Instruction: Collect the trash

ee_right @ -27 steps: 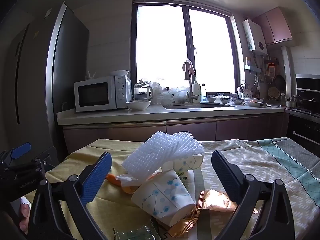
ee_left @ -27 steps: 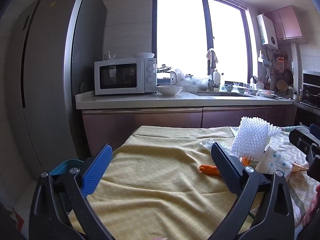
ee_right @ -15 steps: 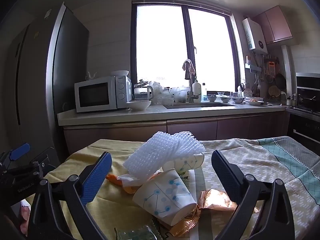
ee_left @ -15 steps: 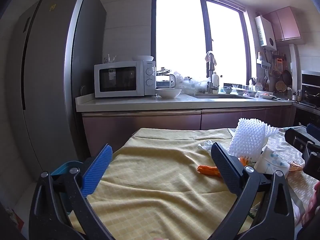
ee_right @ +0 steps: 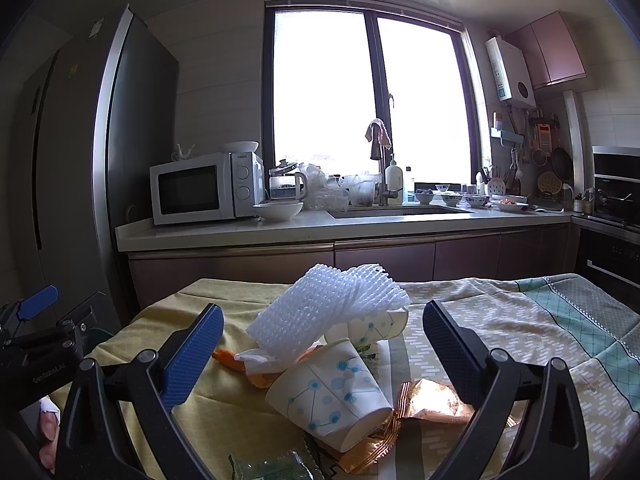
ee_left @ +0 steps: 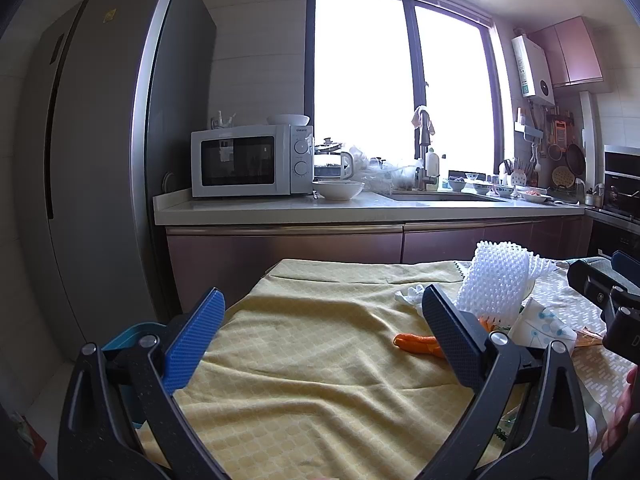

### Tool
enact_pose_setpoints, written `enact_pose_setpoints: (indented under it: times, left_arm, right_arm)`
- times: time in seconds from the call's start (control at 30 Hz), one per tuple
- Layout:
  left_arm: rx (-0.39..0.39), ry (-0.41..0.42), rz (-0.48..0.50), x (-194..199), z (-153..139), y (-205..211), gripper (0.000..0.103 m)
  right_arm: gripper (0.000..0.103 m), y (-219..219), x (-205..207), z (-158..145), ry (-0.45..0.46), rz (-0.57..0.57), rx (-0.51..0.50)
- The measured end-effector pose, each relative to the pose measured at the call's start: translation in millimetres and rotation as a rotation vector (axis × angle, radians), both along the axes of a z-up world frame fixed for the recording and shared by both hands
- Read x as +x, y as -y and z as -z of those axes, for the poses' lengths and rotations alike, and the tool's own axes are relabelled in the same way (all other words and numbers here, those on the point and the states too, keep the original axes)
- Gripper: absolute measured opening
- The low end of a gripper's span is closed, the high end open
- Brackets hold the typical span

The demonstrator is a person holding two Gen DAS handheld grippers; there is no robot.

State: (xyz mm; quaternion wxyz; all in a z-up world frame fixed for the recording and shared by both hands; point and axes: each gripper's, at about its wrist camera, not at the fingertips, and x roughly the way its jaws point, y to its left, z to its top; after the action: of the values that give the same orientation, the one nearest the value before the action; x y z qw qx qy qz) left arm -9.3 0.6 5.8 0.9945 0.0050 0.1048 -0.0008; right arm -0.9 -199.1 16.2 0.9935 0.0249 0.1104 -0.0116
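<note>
A heap of trash lies on the cloth-covered table (ee_right: pixel 520 320): a white foam net (ee_right: pixel 328 312) on top, a dotted paper cup (ee_right: pixel 332 396) on its side, a second cup (ee_right: pixel 376 324) behind, an orange scrap (ee_right: pixel 228 358), a gold foil wrapper (ee_right: pixel 432 398) and a green packet (ee_right: pixel 272 468). My right gripper (ee_right: pixel 323 312) hovers open just short of the heap, with nothing between its pads. My left gripper (ee_left: pixel 322 300) is open over bare yellow cloth, left of the foam net (ee_left: pixel 496 288) and orange scrap (ee_left: pixel 418 343).
A blue bin (ee_left: pixel 132 334) stands beside the table's left edge, below the left gripper. Behind the table run a counter (ee_right: pixel 320 228) with a microwave (ee_right: pixel 204 188) and sink, and a tall fridge (ee_left: pixel 100 160) at the left. A person's fingers (ee_right: pixel 48 428) show at the frame edge.
Both grippers stay open and empty. The views have drifted only slightly; the trash heap has not moved.
</note>
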Motion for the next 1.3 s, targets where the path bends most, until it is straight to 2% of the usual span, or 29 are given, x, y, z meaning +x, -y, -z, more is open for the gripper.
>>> enact_pose_setpoints:
  times: [1.3]
  left_arm:
    - [0.010,-0.002,0.001,-0.5,3.7,5.4,0.097]
  right_arm:
    - [0.096,3.8,1.3,3.2,-0.011,-0.007,0.010]
